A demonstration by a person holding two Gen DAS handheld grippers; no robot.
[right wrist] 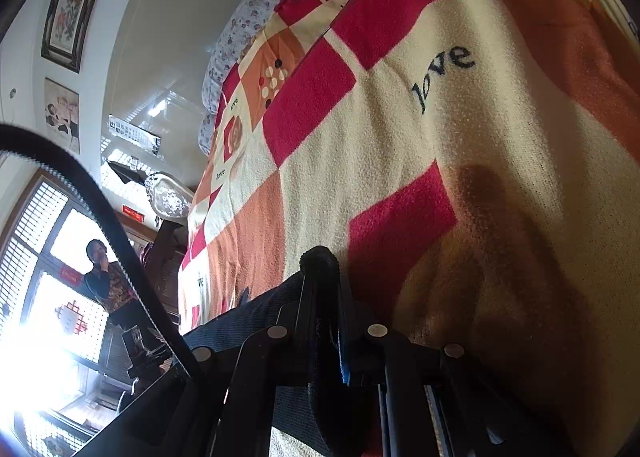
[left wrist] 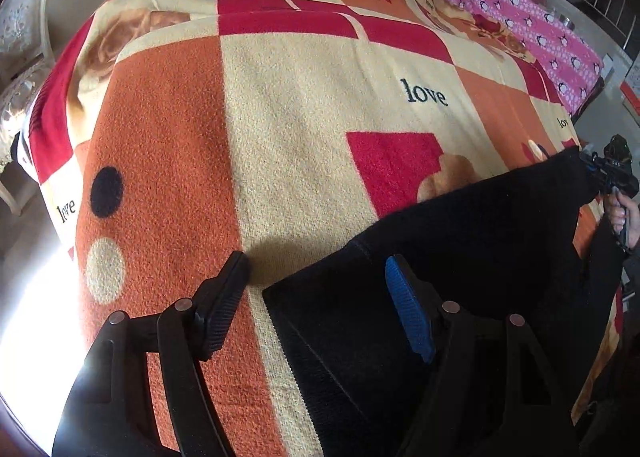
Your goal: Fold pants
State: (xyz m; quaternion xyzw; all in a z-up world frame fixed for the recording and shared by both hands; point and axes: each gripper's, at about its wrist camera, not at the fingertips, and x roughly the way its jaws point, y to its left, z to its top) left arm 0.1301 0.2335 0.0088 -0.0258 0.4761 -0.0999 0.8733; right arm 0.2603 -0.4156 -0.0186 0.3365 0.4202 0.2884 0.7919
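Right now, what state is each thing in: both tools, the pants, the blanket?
Left tool: open, one finger over the black pants, the other over the blanket, gripping nothing.
Right tool: shut on a bunched edge of the pants.
Pants: black, lying partly on the blanket, one corner pulled up by the right tool.
Blanket: spread flat under the pants.

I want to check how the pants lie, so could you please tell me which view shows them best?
The left wrist view: the black pants spread across the blanket. The right wrist view shows only a pinched fold in the right hand-held gripper.
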